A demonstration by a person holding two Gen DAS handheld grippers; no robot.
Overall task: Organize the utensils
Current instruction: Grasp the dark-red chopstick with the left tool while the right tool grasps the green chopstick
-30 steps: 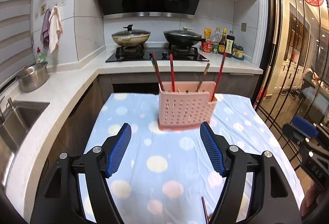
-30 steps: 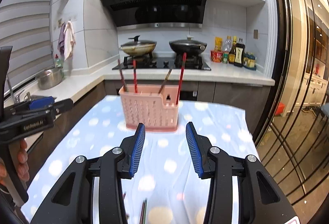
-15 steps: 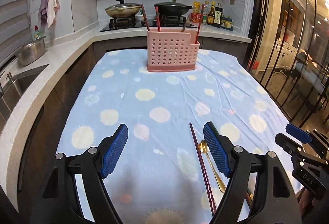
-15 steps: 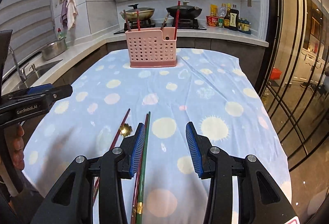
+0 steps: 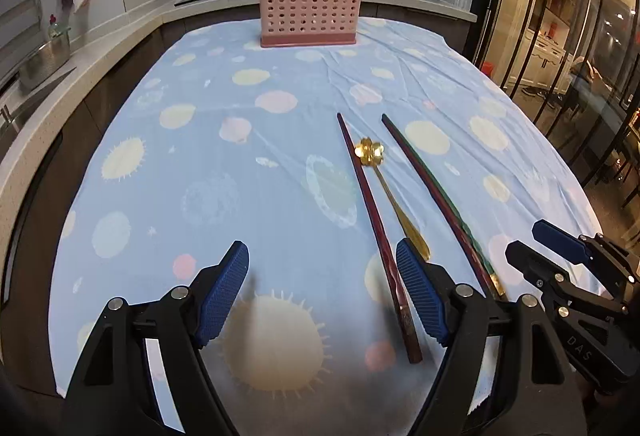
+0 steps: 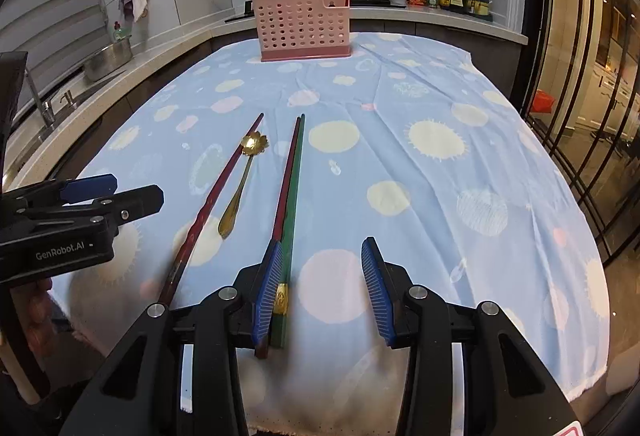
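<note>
Utensils are lying loose on the near table: a dark red chopstick (image 5: 378, 232), a gold flower-headed spoon (image 5: 386, 184) and a red-and-green pair (image 6: 289, 204). Both grippers are sitting lower and nearer them than a second ago, the left gripper (image 5: 322, 296), having just widened, gaping empty and the right gripper (image 6: 322, 292) partly open, also empty. The pink holder (image 6: 304, 28) with upright chopsticks is standing far back.

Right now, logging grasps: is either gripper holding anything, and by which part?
Nothing is held. The left gripper and right gripper are both open above the tablecloth.
</note>
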